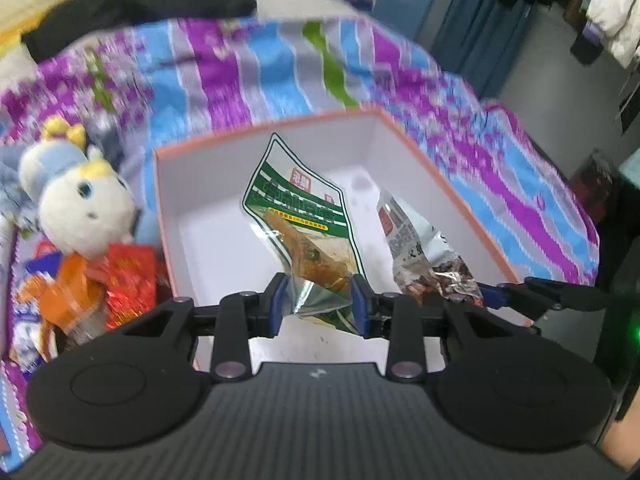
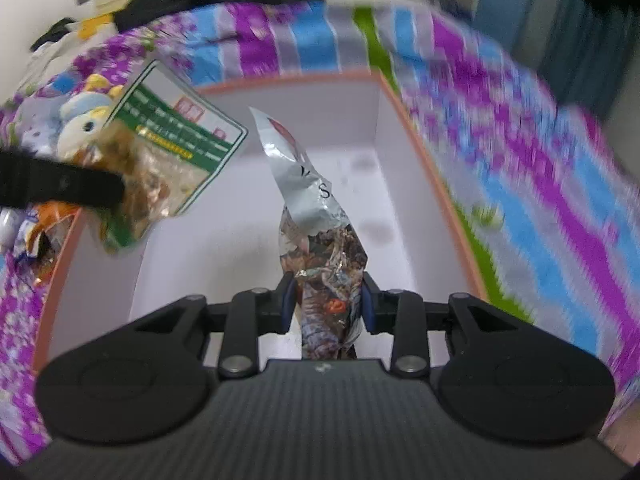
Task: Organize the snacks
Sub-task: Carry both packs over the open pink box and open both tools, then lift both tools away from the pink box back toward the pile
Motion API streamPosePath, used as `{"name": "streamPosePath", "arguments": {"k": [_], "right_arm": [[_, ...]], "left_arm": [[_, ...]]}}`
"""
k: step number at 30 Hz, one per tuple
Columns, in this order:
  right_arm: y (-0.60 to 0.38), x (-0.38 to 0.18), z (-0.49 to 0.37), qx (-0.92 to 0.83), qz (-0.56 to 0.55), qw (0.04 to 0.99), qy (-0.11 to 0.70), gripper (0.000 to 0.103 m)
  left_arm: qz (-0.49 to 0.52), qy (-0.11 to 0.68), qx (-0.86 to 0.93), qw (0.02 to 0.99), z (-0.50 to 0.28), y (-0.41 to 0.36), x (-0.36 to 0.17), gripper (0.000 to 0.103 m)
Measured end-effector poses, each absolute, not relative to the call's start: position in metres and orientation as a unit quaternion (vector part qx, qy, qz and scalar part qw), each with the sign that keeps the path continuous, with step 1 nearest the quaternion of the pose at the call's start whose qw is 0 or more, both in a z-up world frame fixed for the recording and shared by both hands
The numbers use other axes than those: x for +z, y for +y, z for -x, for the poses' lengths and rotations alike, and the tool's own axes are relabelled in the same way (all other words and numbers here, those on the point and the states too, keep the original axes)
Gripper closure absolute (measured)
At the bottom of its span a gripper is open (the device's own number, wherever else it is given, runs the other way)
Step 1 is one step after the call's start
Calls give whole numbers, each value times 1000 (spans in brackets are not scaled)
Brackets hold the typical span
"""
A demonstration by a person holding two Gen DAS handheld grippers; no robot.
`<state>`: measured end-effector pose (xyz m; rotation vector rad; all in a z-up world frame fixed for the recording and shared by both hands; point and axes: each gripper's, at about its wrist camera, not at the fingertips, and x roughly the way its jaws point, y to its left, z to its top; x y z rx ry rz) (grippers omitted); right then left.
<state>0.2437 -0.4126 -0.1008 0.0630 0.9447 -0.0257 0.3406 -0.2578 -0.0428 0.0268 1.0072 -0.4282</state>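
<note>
Left gripper (image 1: 319, 298) is clamped on the lower corner of a green-and-clear snack packet (image 1: 304, 216), blue pads pressing the film from both sides. That packet stands up and away from the fingers, over the interior of an open white box with an orange rim (image 1: 280, 124). Right gripper (image 2: 328, 300) is likewise clenched on a crumpled silver snack packet (image 2: 316, 216), which rises straight ahead of its fingers, also above the box interior.

Seen from the left wrist, the silver packet (image 1: 416, 248) hangs just to the right of the left gripper, held by the right gripper's fingers (image 1: 492, 294), which enter from the right edge. Seen from the right wrist, the green packet (image 2: 172, 152) sits to the upper left of the right gripper, near the box's left wall, with a left finger (image 2: 64, 186) across its lower part. The two packets are near each other but apart.

Box floor (image 2: 372, 184) ahead of both grippers is white, with a few faint marks.

Beyond the box on all sides lies a striped bedspread (image 1: 240, 64) in purple, blue and green, blurred. Left of the left gripper, outside the box wall, a white plush toy with a blue cap (image 1: 76, 196) rests beside a pile of further snack packets, orange (image 1: 68, 296) and red (image 1: 132, 280). Dark clothing (image 1: 140, 0) lies at the far edge of the bed.
</note>
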Motion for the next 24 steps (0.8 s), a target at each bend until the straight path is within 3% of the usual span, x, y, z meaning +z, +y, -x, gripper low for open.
{"name": "streamPosePath", "arguments": {"k": [5,8,10,12,24], "right_arm": [[-415,-114,-244,-3,-65,874,481,67],[-412,-116,-244,-8,-50,874,483,65],[-412,-114,-244,-13,-44,877,478,39],[-415,-108,-240,-18,-50,884,464,29],[-405,-42,-216,-11,-79,930,359,29]], "left_arm": [[-19,504,-195,841,-347,-257,-58,64],[-7,502,-182,845,-349,-249,-57,57],[-7,497,-179,849,-349,-245,-54,46],[4,495,-193,847,-349,-240,-49,44],[16,382,-223,897,-304,-199,25,41]]}}
